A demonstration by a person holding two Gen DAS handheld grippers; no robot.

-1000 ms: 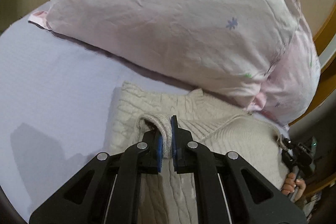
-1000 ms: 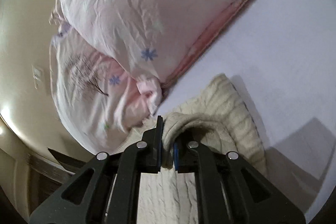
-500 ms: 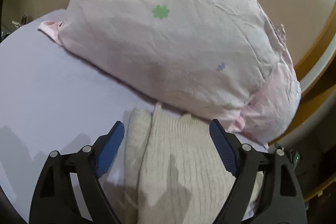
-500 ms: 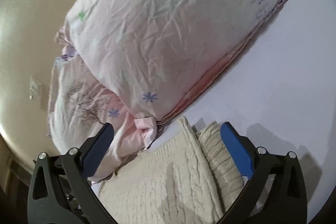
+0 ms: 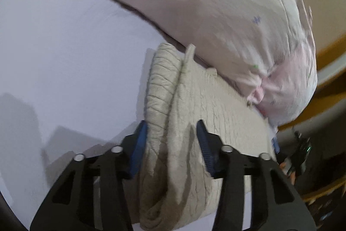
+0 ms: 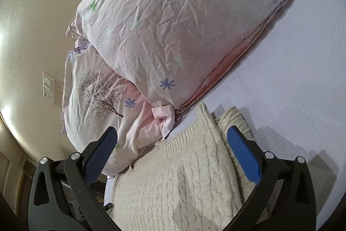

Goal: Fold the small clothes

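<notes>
A cream cable-knit sweater (image 5: 207, 114) lies folded on the pale lilac bed sheet (image 5: 64, 53), its far edge against a pink pillow (image 5: 205, 3). My left gripper (image 5: 172, 131) is open, its blue-padded fingers straddling the sweater's folded left edge without clamping it. In the right wrist view the same sweater (image 6: 186, 183) fills the lower middle. My right gripper (image 6: 173, 138) is wide open above it, holding nothing.
Two pink flowered pillows (image 6: 173, 25) are stacked at the head of the bed against a beige wall (image 6: 32, 14). A wall switch (image 6: 48, 88) is on the left. The wooden bed frame (image 5: 328, 53) shows on the right. Bare sheet (image 6: 292, 70) extends beside the sweater.
Both grippers were shut on the sweater's edge one second ago; both have let it go and opened. The left gripper has since narrowed around the folded edge and the view is motion-blurred.
</notes>
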